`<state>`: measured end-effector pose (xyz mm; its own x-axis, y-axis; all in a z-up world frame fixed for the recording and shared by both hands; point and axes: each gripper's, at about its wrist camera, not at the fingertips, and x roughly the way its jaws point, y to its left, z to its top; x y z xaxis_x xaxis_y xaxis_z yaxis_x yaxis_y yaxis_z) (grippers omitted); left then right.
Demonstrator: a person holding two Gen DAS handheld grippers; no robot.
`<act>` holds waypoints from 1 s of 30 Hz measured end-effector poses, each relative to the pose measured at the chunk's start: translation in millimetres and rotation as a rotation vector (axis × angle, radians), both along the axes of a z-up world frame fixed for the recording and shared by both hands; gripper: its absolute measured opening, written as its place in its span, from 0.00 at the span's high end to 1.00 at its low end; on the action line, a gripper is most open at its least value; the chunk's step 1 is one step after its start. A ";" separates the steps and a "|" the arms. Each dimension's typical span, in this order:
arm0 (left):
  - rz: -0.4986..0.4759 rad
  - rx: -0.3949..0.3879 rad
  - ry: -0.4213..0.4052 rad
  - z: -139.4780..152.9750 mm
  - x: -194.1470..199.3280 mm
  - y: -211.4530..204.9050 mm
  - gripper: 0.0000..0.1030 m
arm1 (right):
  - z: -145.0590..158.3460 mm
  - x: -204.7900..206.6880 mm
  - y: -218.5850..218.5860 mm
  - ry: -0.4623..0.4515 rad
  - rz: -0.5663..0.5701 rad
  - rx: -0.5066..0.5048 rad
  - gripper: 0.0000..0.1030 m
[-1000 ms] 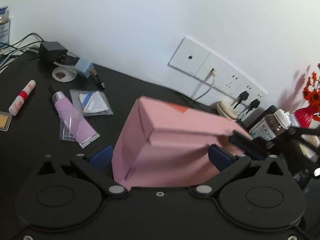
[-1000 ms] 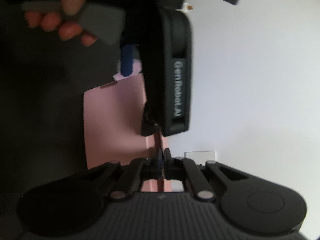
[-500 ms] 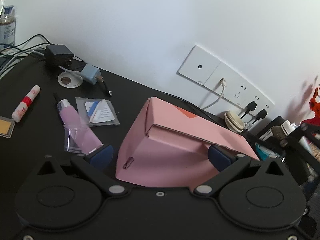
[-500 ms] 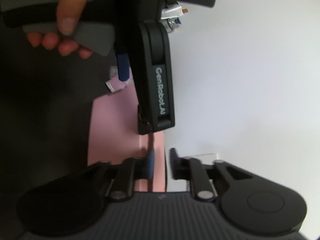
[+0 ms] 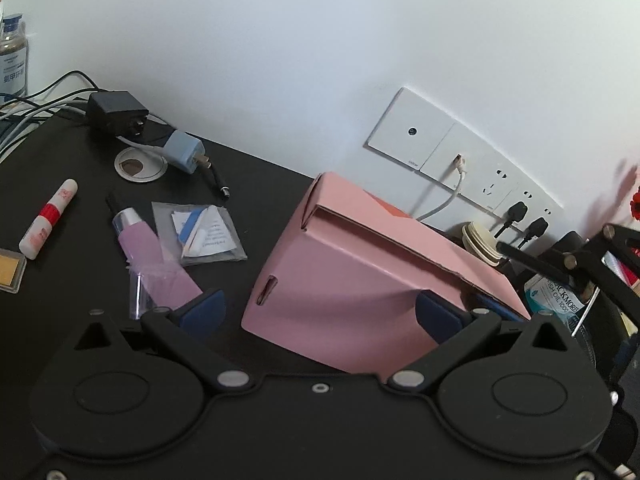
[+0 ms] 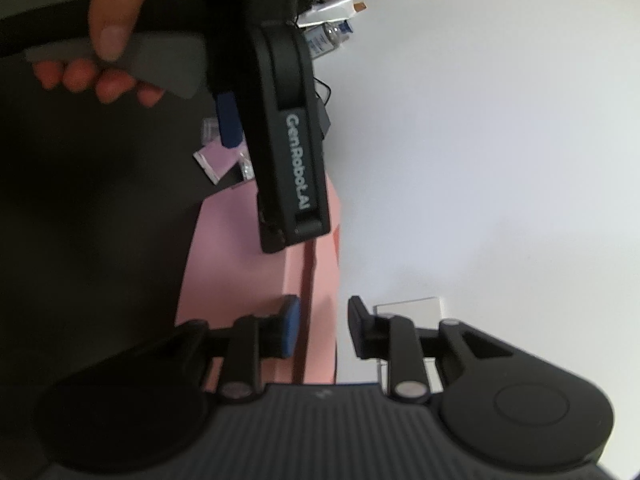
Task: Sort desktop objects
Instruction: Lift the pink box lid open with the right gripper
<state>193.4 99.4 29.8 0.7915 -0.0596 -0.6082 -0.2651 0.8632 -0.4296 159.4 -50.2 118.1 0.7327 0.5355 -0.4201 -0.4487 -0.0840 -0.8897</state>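
The left gripper (image 5: 320,314) has its jaws spread wide, and the pink cardboard box (image 5: 348,288) lies between them on the black desk (image 5: 80,280). The right blue pad (image 5: 438,316) overlaps the box's near side, while the left pad (image 5: 202,312) stands clear of the box's left edge, so nothing is clamped. The box sits tilted in this view, its top flap slightly raised along one edge and a small slot cut low in its front face.

In the right wrist view, the right gripper (image 6: 322,332) also has its fingers apart. A strip of the pink box shows in the gap, and I cannot tell whether either pad touches it. Beyond it, a hand (image 6: 108,40) grasps the grey handle of the left gripper (the one lettered "GenRobot.AI").

Left of the box lie a purple tube in a clear sleeve (image 5: 148,256) and, just beside it, a clear plastic bag (image 5: 202,234) holding folded paper. Further left lies a white-and-red stick (image 5: 48,220). Behind these are a round cable grommet (image 5: 138,166), a light blue plug (image 5: 182,152) and a black power adapter (image 5: 116,112). To the right, behind the box, stands a Blackmores fish oil bottle (image 5: 556,300). On the white wall, a socket panel (image 5: 460,160) has a white cable (image 5: 448,200) and two black plugs in it.
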 end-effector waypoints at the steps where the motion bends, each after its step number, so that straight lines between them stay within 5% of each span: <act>1: -0.001 -0.002 -0.002 -0.5 0.3 0.4 0.00 | 2.0 0.9 2.0 -0.004 -0.007 0.000 0.76; 5: 0.004 -0.010 -0.011 -1.3 -0.8 2.6 0.00 | -2.7 0.0 7.0 -0.094 0.016 -0.064 0.76; 7: 0.004 -0.008 -0.015 -0.6 -1.7 4.0 0.00 | -2.0 2.0 10.1 -0.102 0.022 -0.072 0.85; 10: 0.017 -0.014 -0.044 5.0 -4.5 9.0 0.00 | 9.7 6.9 15.4 -0.046 -0.018 -0.038 0.96; 17: -0.024 0.033 -0.106 25.4 -9.9 4.2 0.00 | 45.7 -17.8 8.8 -0.028 0.016 0.060 0.96; 30: -0.109 0.026 0.032 -9.2 -77.2 -9.2 0.00 | 81.4 -126.0 -12.4 0.054 0.111 0.072 0.97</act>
